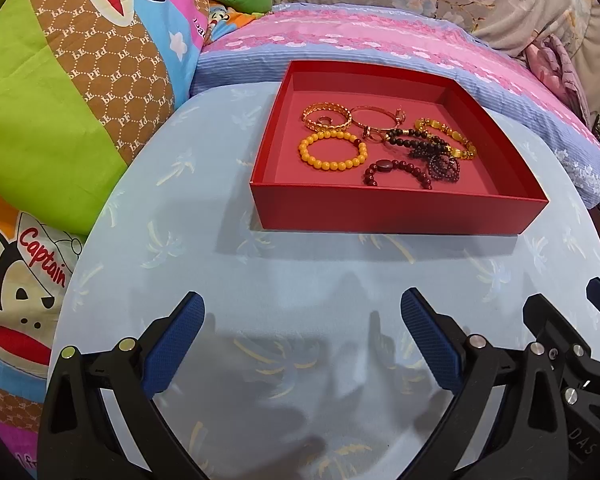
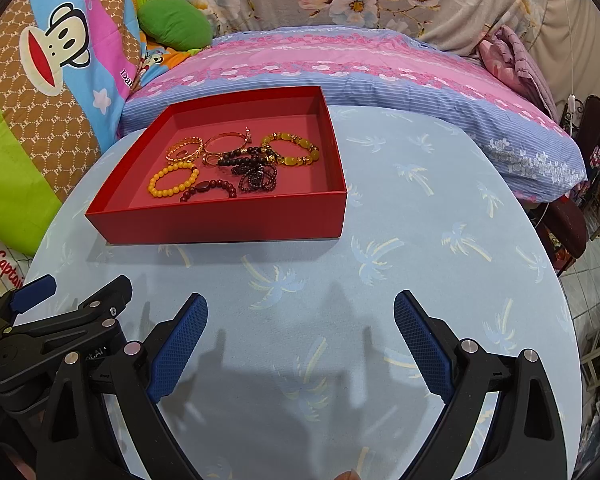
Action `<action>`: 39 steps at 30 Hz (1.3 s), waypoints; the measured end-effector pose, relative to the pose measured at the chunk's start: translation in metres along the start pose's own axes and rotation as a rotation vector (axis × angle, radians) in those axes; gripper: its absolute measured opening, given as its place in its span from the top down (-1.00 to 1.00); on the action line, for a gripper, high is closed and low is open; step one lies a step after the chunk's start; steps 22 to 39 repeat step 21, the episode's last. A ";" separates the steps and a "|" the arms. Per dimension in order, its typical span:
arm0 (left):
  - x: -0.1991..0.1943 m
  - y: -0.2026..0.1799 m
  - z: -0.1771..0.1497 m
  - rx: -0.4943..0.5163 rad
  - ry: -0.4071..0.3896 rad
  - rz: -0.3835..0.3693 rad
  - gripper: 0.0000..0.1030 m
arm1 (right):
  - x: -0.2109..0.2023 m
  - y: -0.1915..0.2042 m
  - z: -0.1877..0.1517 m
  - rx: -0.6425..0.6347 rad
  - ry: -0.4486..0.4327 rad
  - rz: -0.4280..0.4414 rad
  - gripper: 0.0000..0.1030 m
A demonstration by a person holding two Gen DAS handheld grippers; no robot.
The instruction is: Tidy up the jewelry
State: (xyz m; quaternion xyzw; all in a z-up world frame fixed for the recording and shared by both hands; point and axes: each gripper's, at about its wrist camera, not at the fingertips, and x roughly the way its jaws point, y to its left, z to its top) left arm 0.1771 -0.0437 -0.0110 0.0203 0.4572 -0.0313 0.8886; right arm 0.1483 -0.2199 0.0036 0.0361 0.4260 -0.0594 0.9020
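Observation:
A shallow red box [image 1: 396, 210] [image 2: 220, 220] sits on the round table with several bracelets inside. An orange bead bracelet [image 1: 332, 150] [image 2: 174, 180] lies at its front left. Two gold bangles [image 1: 326, 116] [image 2: 186, 148] lie behind it. A dark red bead bracelet [image 1: 396, 172] [image 2: 210, 190], dark bead strands [image 1: 432, 152] [image 2: 256, 174] and a yellow stone bracelet [image 1: 448, 136] [image 2: 292, 150] fill the right part. My left gripper [image 1: 302, 308] hangs open above the cloth in front of the box, holding nothing. My right gripper [image 2: 300, 308] is open too, right of the box's front.
The table wears a light blue cloth with palm prints [image 2: 420, 200]. A pink and blue cushion [image 1: 380, 40] lies behind the box. A cartoon monkey blanket [image 1: 80, 80] rises at the left. The right gripper's fingers [image 1: 548, 312] show at the left view's right edge.

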 end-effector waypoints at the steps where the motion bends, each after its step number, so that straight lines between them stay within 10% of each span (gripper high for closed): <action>1: 0.000 0.000 0.000 0.000 0.001 0.000 -0.83 | 0.000 -0.001 0.000 0.000 0.000 0.001 -0.76; 39: -0.003 0.003 0.003 -0.011 -0.011 0.005 -0.83 | 0.000 0.001 0.001 0.000 0.000 -0.001 -0.76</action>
